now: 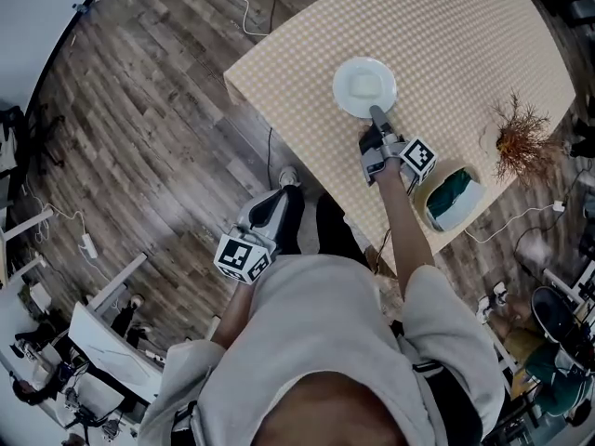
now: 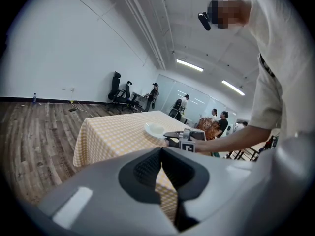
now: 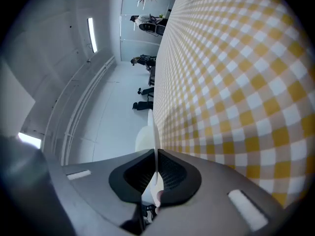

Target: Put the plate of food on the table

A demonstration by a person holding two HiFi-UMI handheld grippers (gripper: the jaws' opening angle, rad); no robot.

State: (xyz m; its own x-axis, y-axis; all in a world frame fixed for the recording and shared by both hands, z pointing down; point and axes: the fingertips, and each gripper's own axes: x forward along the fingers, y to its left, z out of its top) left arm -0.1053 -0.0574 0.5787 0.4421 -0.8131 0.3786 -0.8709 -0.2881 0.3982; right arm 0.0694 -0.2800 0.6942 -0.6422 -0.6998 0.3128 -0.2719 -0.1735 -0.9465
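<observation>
Right gripper [image 1: 376,113]: jaws pinching the near rim of the plate [image 1: 364,86], which appears to rest flat on the tabletop [image 1: 465,35], straight ahead of them. Left gripper [image 1: 275,203]: jaws pressed together, empty, well apart.

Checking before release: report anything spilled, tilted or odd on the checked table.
Nothing stands out. The plate looks level over the table, its food centred and nothing spilled; the right tool grips its rim. Only the bowl holding something teal sits close to the table's edge.
</observation>
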